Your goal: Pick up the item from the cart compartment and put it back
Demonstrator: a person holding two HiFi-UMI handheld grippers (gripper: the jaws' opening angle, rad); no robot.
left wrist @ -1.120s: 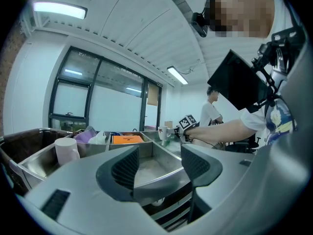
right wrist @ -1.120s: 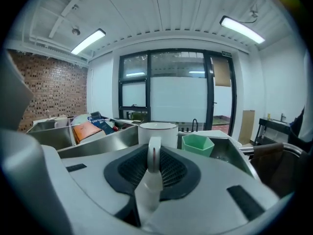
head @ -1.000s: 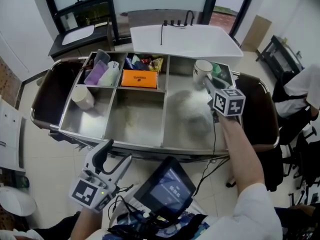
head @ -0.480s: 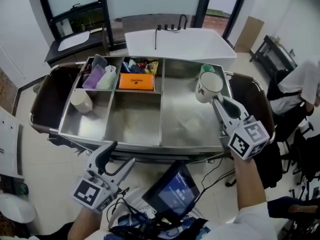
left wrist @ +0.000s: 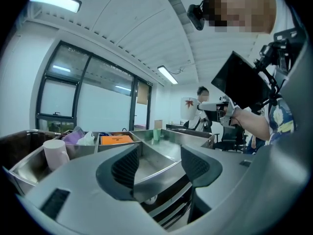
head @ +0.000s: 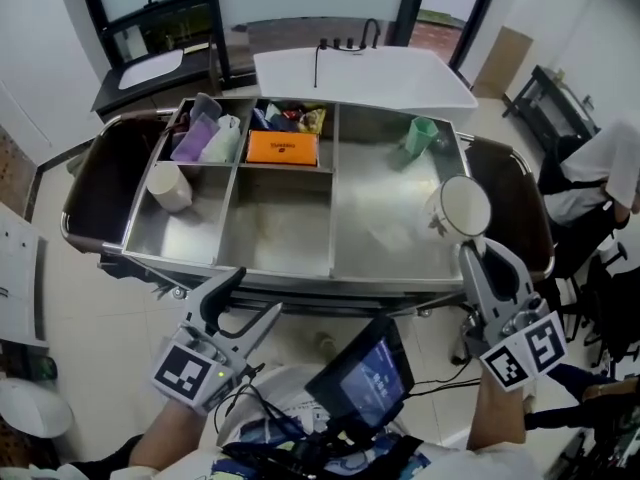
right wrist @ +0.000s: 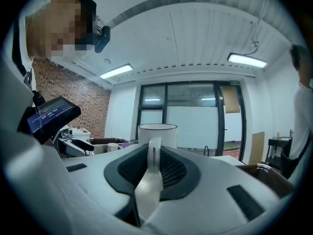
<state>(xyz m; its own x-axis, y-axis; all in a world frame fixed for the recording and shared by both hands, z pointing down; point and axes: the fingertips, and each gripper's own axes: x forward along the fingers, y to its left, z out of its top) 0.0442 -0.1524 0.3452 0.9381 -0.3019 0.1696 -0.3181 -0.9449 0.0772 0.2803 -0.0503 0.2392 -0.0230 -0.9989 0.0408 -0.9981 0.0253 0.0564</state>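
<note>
A white mug (head: 459,206) with a leaf print hangs over the right end of the steel cart (head: 330,283), above its big right compartment. My right gripper (head: 468,252) is shut on the mug's handle and points level. In the right gripper view the mug (right wrist: 157,132) stands upright just beyond the gripper (right wrist: 154,163), its handle pinched between the pads. My left gripper (head: 252,296) is open and holds nothing, in front of and below the cart's front edge. The left gripper view shows that gripper (left wrist: 161,168) facing the cart, with the lifted mug (left wrist: 189,107) far off to the right.
The cart also holds a green cup (head: 421,135), an orange box (head: 281,148), a white paper cup (head: 168,186), a purple pouch (head: 195,138) and snack packets (head: 290,118). A white table (head: 360,73) stands behind it. A person (head: 600,178) sits to the right. A tablet (head: 365,383) hangs at my chest.
My right gripper has lifted the mug from the back of the right compartment and drawn it up and toward me, to the cart's right end. The left gripper has hardly moved.
</note>
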